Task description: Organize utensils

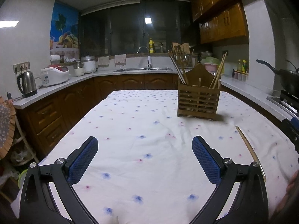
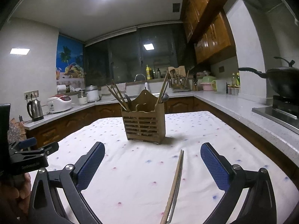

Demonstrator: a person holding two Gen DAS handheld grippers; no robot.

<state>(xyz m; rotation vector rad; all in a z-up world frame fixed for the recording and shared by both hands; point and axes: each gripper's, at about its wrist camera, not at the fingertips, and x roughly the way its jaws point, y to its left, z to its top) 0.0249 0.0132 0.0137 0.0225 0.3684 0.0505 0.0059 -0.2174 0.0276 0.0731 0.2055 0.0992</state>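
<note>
While both tools gaped wide and empty, we still had to grab the chopsticks (image 2: 175,183) for the holder (image 2: 143,120).

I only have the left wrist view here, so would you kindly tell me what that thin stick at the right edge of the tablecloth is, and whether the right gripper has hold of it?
Observer: It is a pair of chopsticks lying flat on the tablecloth. The right gripper is open, and the pair lies between its fingers without touching either.
Operator: Thank you. Is there anything besides chopsticks in the wooden holder?
Observer: Yes, the right wrist view shows a metal ladle in the right-hand compartment of the wooden utensil holder.
Operator: And my own left gripper?
Observer: The left gripper is open and empty.
</note>
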